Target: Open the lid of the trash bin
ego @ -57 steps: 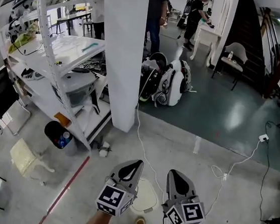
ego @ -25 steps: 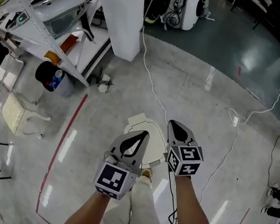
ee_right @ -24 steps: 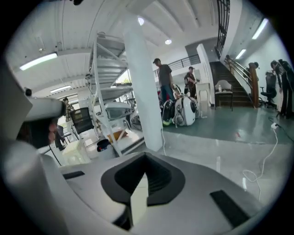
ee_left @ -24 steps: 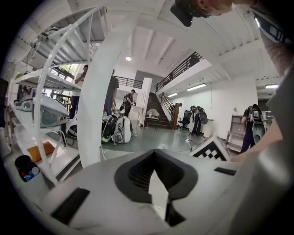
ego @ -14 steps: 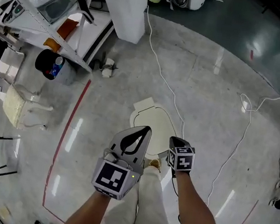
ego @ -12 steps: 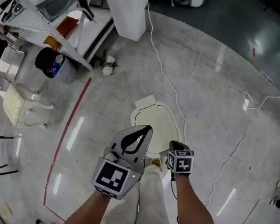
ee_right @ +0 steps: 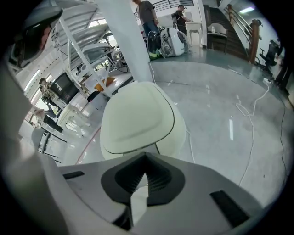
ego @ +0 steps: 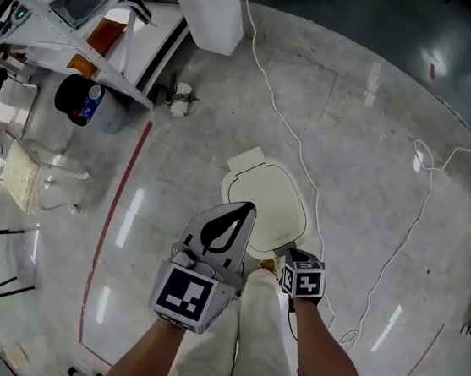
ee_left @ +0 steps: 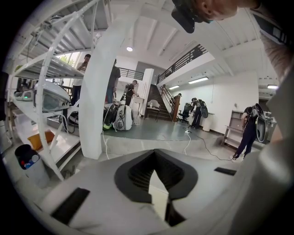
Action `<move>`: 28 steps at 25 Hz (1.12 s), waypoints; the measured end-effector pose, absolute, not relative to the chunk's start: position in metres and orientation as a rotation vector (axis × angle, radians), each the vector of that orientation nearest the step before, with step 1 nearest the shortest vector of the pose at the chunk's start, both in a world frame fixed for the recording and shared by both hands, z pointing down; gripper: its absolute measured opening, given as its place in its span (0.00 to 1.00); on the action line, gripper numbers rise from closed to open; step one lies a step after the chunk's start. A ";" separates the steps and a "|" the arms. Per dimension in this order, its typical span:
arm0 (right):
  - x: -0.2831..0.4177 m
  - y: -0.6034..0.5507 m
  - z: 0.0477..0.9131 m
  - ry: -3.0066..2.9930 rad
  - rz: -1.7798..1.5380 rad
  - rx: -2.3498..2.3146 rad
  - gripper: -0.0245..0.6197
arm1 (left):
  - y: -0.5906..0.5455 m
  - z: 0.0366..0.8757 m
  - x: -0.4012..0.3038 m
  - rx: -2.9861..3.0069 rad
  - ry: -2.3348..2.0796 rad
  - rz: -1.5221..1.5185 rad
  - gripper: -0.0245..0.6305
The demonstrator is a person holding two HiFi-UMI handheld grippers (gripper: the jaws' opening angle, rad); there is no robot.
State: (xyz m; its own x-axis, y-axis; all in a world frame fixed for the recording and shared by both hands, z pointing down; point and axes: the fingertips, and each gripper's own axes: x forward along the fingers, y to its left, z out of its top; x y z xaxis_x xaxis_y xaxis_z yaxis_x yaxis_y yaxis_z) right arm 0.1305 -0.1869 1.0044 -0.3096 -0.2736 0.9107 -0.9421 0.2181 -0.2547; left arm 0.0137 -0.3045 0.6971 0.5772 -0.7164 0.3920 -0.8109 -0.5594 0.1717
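Observation:
The trash bin (ego: 267, 197) is a cream-white oval bin on the grey floor, and its lid lies flat and closed. In the right gripper view the bin (ee_right: 138, 117) fills the middle, just beyond the jaws. My right gripper (ego: 299, 260) hangs low at the bin's near right edge, and mostly its marker cube shows. Its jaws (ee_right: 146, 157) are shut with nothing between them, apart from the lid. My left gripper (ego: 247, 207) is held higher over the bin's near edge. It is shut and empty (ee_left: 155, 153), and faces out across the room.
A white pillar (ego: 208, 5) and a shelving rack (ego: 63, 0) stand at the far left. A black bucket (ego: 77, 100) and a cream chair (ego: 30, 182) are beside them. A white cable (ego: 286, 134) runs past the bin. Red tape (ego: 118, 215) marks the floor. My legs (ego: 255, 339) are below.
The view has tipped further down and the bin has come closer. My right gripper has dropped low beside the bin's near edge. The left gripper stays raised.

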 end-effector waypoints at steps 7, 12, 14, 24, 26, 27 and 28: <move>0.130 -0.186 1.007 -1.746 1.107 1.146 0.09 | -0.301 0.703 0.017 2.454 -1.221 0.409 0.05; 0.129 -0.185 1.008 -1.762 1.093 1.148 0.09 | -0.303 0.707 0.015 2.503 -1.249 0.370 0.05; 0.129 -0.184 1.008 -1.765 1.091 1.146 0.09 | -0.300 0.708 0.017 2.487 -1.245 0.378 0.05; 0.128 -0.189 1.002 -1.748 1.118 1.169 0.09 | -0.300 0.702 0.018 2.445 -1.224 0.393 0.05; 0.131 -0.192 0.997 -1.741 1.136 1.194 0.09 | -0.301 0.698 0.018 2.451 -1.222 0.391 0.05; 0.132 -0.193 0.993 -1.739 1.146 1.206 0.09 | -0.302 0.695 0.017 2.457 -1.222 0.388 0.05; 0.132 -0.196 0.988 -1.738 1.152 1.217 0.09 | -0.303 0.690 0.016 2.466 -1.224 0.382 0.05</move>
State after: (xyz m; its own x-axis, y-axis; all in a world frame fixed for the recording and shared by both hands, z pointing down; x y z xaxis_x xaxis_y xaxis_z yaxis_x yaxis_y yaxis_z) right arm 0.1322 -0.1960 0.9884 -0.3036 -0.3167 0.8986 -0.9510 0.1584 -0.2655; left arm 0.0160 -0.3033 0.6902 0.5883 -0.7073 0.3919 -0.8046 -0.5600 0.1973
